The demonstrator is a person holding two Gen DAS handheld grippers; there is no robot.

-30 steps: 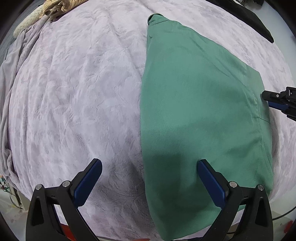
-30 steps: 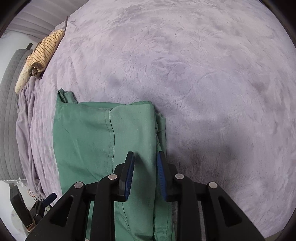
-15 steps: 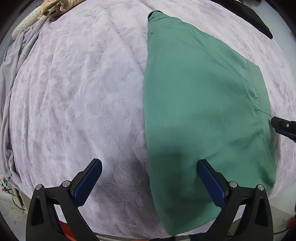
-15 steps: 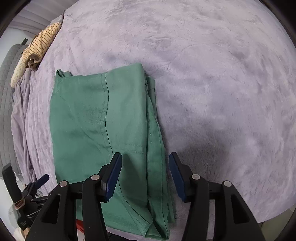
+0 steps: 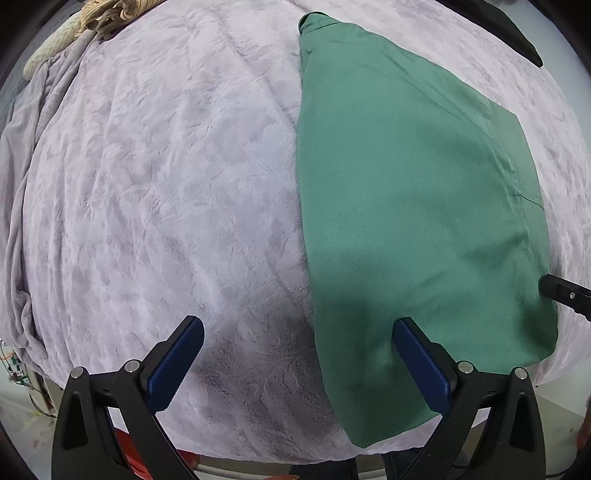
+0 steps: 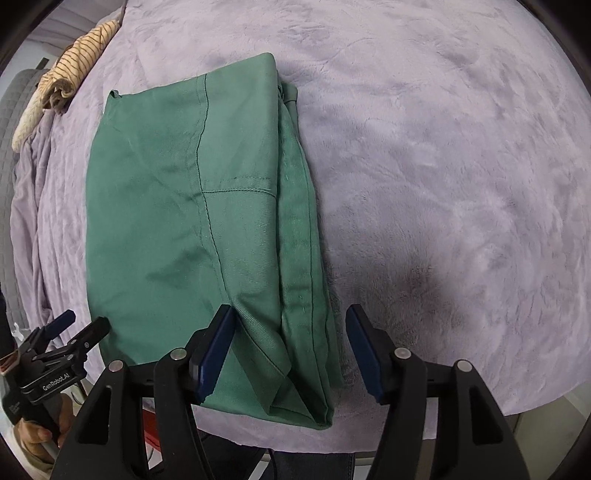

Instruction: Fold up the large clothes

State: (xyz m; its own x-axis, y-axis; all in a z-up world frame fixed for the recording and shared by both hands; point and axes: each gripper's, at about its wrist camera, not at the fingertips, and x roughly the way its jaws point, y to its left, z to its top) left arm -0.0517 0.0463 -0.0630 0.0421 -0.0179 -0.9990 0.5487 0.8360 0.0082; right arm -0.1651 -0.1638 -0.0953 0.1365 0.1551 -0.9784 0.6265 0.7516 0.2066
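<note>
A green garment [image 5: 406,206] lies folded into a long flat rectangle on the lilac bed cover [image 5: 166,184]; it also shows in the right wrist view [image 6: 192,229], with stacked layers at its near right corner. My left gripper [image 5: 295,363] is open and empty above the garment's near left edge. My right gripper [image 6: 290,349] is open and empty, its jaws astride the garment's near right corner, above it. The right gripper's tip [image 5: 565,290] shows at the garment's right edge. The left gripper [image 6: 79,326] shows beside its left edge.
A striped yellow cloth [image 6: 66,70] lies bunched at the far left corner of the bed, also in the left wrist view [image 5: 103,18]. A grey quilted edge [image 6: 14,122] runs along the left. The bed's near edge [image 6: 369,443] is just below the grippers.
My right gripper opened and let go of the green garment, then drew back toward the bed's near edge. My left gripper stayed open and backed off slightly.
</note>
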